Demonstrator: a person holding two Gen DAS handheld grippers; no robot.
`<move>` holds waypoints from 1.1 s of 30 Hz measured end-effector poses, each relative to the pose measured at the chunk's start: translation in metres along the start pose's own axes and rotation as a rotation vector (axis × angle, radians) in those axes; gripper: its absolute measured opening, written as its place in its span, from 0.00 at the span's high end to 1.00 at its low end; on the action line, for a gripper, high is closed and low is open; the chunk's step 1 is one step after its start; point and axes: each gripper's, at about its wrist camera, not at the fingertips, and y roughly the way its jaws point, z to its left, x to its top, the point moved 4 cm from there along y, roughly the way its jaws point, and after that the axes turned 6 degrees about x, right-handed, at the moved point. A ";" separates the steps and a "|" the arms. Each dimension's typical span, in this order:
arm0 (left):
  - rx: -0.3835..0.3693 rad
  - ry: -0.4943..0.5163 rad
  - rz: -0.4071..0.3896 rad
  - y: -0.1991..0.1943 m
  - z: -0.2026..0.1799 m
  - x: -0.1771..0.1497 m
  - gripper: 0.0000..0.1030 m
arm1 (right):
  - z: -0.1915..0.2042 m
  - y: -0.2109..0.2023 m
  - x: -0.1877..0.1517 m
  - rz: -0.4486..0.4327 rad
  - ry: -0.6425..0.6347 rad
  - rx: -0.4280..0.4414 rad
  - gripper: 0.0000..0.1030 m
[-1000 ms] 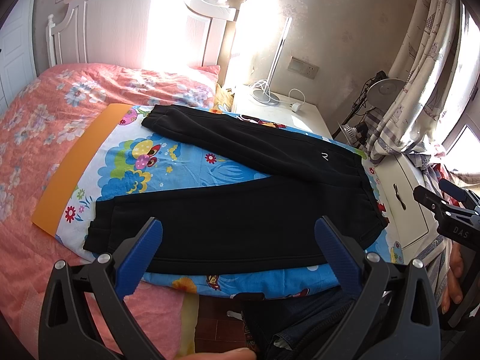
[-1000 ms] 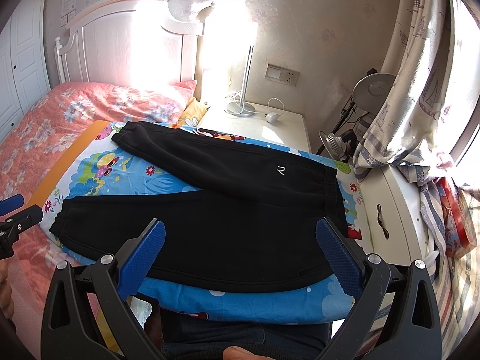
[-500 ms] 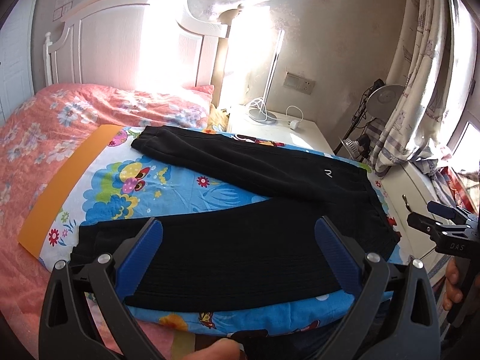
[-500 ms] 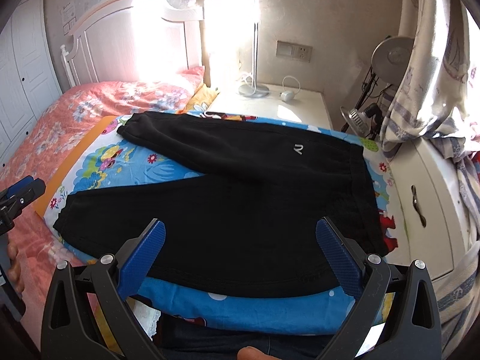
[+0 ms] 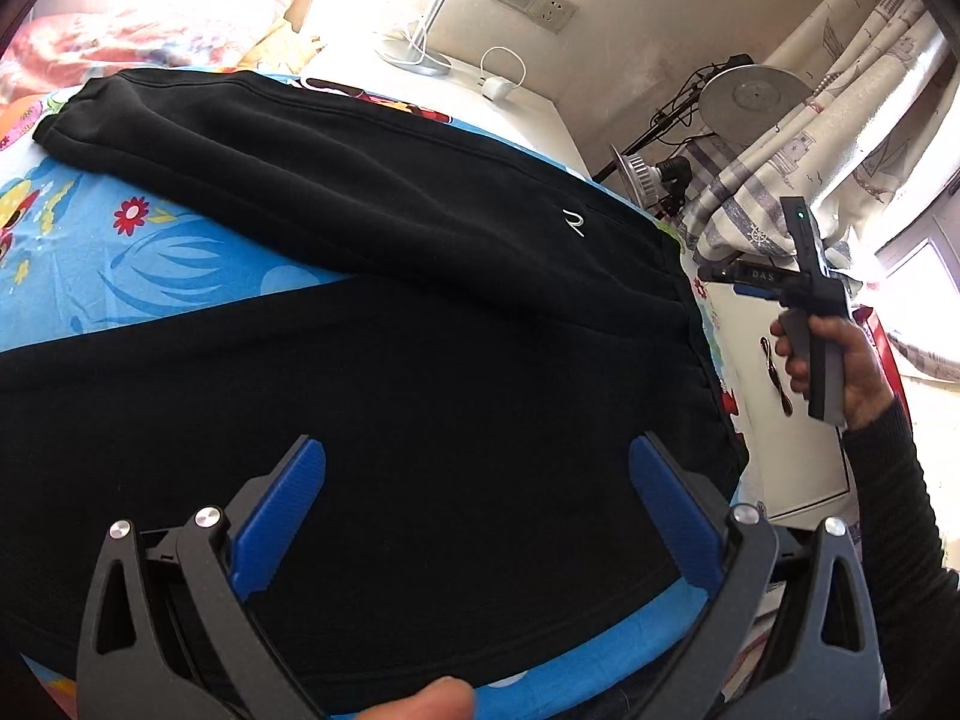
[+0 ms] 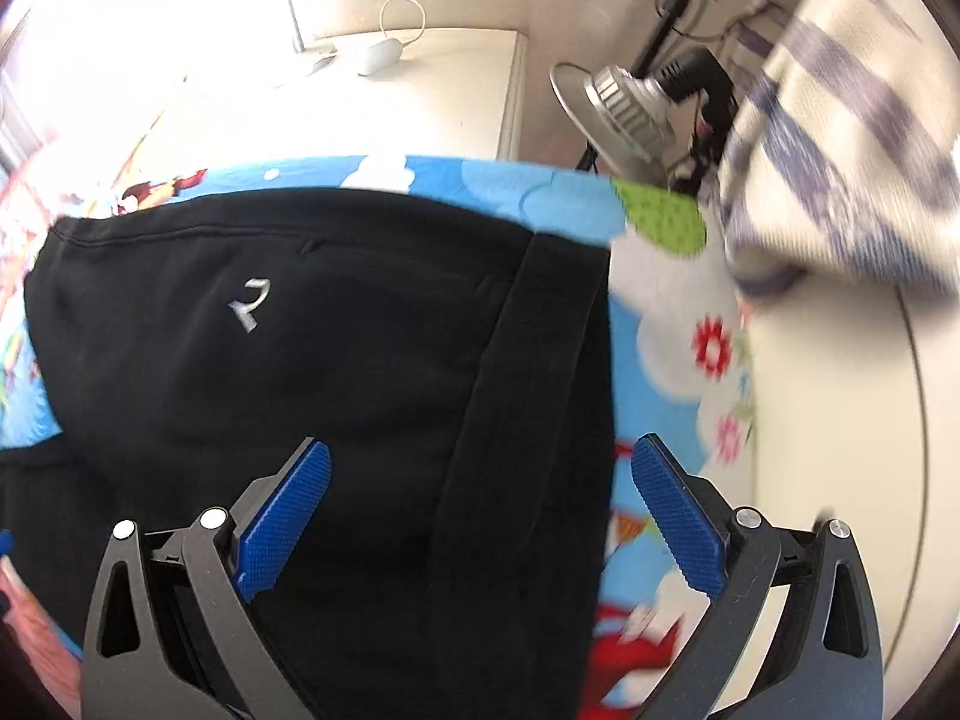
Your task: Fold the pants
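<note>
While the black pants [image 5: 420,324] lie flat and unfolded on the cartoon-print sheet [image 5: 180,252], legs splayed apart in a V, we judge the first fold not yet begun. Our left gripper [image 5: 477,510] hovers spread over the near leg; our right gripper [image 6: 480,510], also spread, straddles the waistband [image 6: 528,396], which we should pinch next.

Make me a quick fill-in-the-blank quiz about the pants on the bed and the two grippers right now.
1. The pants are coloured ____.
2. Both the left gripper and the right gripper have their jaws ____.
3. The pads on the gripper fingers are coloured ____.
4. The right gripper hovers over the pants' ____ end.

Missing words: black; open; blue; waistband
</note>
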 end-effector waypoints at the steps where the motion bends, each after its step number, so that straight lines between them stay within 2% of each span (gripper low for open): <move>1: 0.001 -0.017 -0.002 -0.003 0.004 0.000 0.02 | -0.006 0.011 0.017 0.021 -0.038 -0.013 0.05; 3: 0.013 -0.060 -0.016 -0.011 0.016 0.000 0.02 | -0.013 0.031 0.044 0.073 -0.080 0.032 0.06; 6: 0.049 -0.139 -0.035 -0.029 0.040 -0.005 0.02 | -0.016 0.053 0.075 0.105 -0.119 0.059 0.06; 10: 0.099 -0.247 -0.049 -0.048 0.068 -0.016 0.02 | -0.011 0.084 0.095 0.170 -0.180 0.119 0.08; 11: 0.104 -0.269 -0.054 -0.053 0.072 -0.017 0.02 | -0.008 0.093 0.097 0.193 -0.191 0.137 0.12; 13: 0.111 -0.300 -0.063 -0.058 0.081 -0.016 0.02 | -0.004 0.108 0.098 0.244 -0.218 0.165 0.34; 16: 0.121 -0.312 -0.066 -0.061 0.086 -0.010 0.02 | 0.001 0.116 0.098 0.257 -0.218 0.229 0.40; 17: 0.119 -0.307 -0.064 -0.059 0.084 -0.006 0.02 | 0.003 0.113 0.098 0.252 -0.218 0.258 0.54; 18: 0.111 -0.302 -0.061 -0.056 0.083 -0.002 0.02 | 0.004 0.109 0.098 0.238 -0.223 0.248 0.77; 19: 0.101 -0.298 -0.056 -0.052 0.081 0.003 0.02 | 0.004 0.102 0.096 0.227 -0.227 0.242 0.90; 21: 0.075 -0.285 -0.048 -0.043 0.076 0.014 0.02 | 0.012 0.076 0.091 0.165 -0.251 0.268 0.92; 24: 0.014 -0.290 -0.027 -0.024 0.065 0.035 0.02 | 0.025 0.018 0.071 0.022 -0.286 0.265 0.92; 26: -0.052 -0.322 -0.016 -0.010 0.060 0.054 0.02 | 0.024 -0.023 0.055 -0.091 -0.269 0.283 0.92; 28: -0.121 -0.382 -0.003 0.003 0.060 0.077 0.03 | 0.037 -0.060 0.022 -0.181 -0.253 0.308 0.92; 30: -0.198 -0.438 0.020 0.017 0.055 0.098 0.03 | 0.054 -0.080 -0.015 -0.224 -0.255 0.299 0.93; 32: -0.285 -0.485 0.056 0.036 0.051 0.118 0.09 | 0.064 -0.092 -0.043 -0.249 -0.224 0.310 0.93; 33: -0.302 -0.509 0.082 0.045 0.050 0.125 0.13 | 0.067 -0.095 -0.057 -0.255 -0.203 0.326 0.93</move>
